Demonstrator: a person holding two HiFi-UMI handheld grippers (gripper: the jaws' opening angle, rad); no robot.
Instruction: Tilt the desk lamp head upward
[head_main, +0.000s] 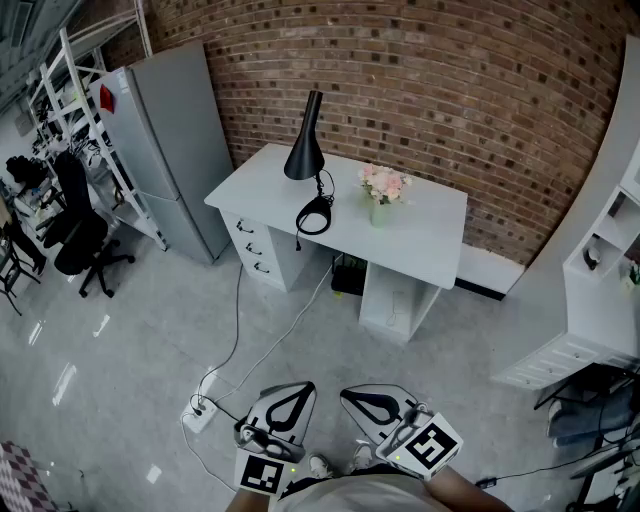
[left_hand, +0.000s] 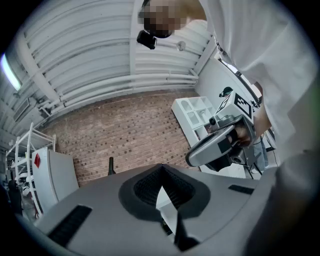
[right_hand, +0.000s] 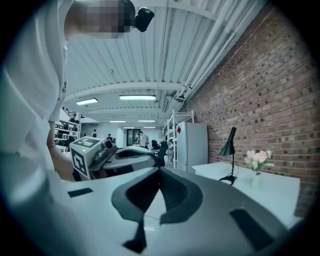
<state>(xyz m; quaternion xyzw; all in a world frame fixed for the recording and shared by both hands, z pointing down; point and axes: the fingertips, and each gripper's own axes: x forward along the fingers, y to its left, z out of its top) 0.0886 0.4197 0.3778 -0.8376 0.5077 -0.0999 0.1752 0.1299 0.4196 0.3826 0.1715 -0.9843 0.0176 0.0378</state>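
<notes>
The black desk lamp (head_main: 305, 150) stands on the white desk (head_main: 420, 240) against the brick wall, its cone head pointing down over its ring base (head_main: 314, 215). Both grippers are far from it, held close to the person's body at the bottom of the head view. My left gripper (head_main: 290, 400) is shut with nothing in it, and so is my right gripper (head_main: 366, 402). The right gripper view shows the lamp (right_hand: 229, 145) in the distance beyond the closed jaws (right_hand: 160, 172). In the left gripper view only the lamp's top (left_hand: 111, 166) rises above the closed jaws (left_hand: 161, 169).
A vase of pink flowers (head_main: 383, 192) stands right of the lamp. A grey fridge (head_main: 175, 140) is left of the desk, with an office chair (head_main: 80, 235) further left. A power strip (head_main: 200, 412) and cables lie on the floor. White shelving (head_main: 605, 260) lines the right.
</notes>
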